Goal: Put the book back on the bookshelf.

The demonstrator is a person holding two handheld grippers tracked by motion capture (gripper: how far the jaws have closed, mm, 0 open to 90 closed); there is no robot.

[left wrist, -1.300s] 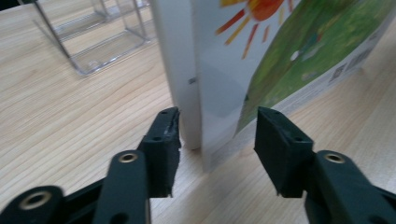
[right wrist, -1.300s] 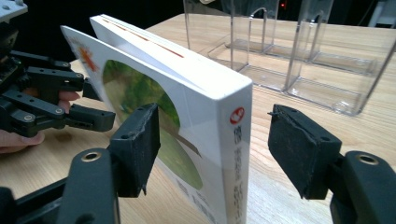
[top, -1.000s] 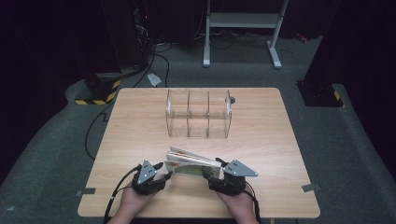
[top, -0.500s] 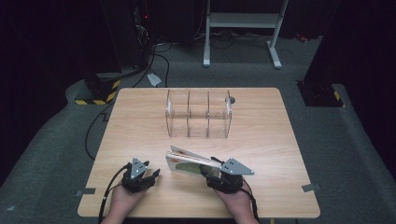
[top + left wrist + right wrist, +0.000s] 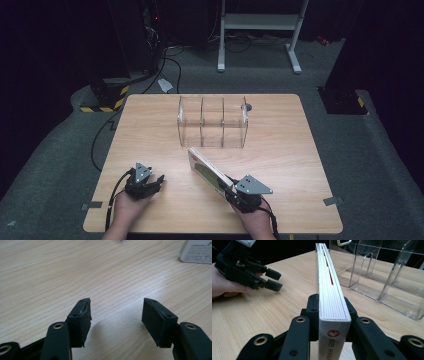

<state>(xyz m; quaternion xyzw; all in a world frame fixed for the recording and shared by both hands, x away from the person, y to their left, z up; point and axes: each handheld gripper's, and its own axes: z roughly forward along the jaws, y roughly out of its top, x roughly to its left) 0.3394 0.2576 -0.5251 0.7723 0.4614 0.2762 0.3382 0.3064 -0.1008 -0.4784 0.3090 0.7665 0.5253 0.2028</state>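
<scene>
A thin white book with a green cover patch stands on its edge near the table's front, pointing diagonally toward the back left. My right gripper is shut on its near end; in the right gripper view the black jaws clamp both covers of the book by the spine. My left gripper rests at the front left, apart from the book, open with nothing between its fingers. A corner of the book is visible far off in the left gripper view. The left gripper sits in a hand.
A clear acrylic organizer with three upright compartments stands at the middle back of the wooden table; the organizer lies just ahead and right of the book. Dark floor, cables and a white stand lie behind the table.
The left gripper has let go of the book and moved left and away, open. The right gripper alone now holds the book, turned up on its edge and swung diagonal.
</scene>
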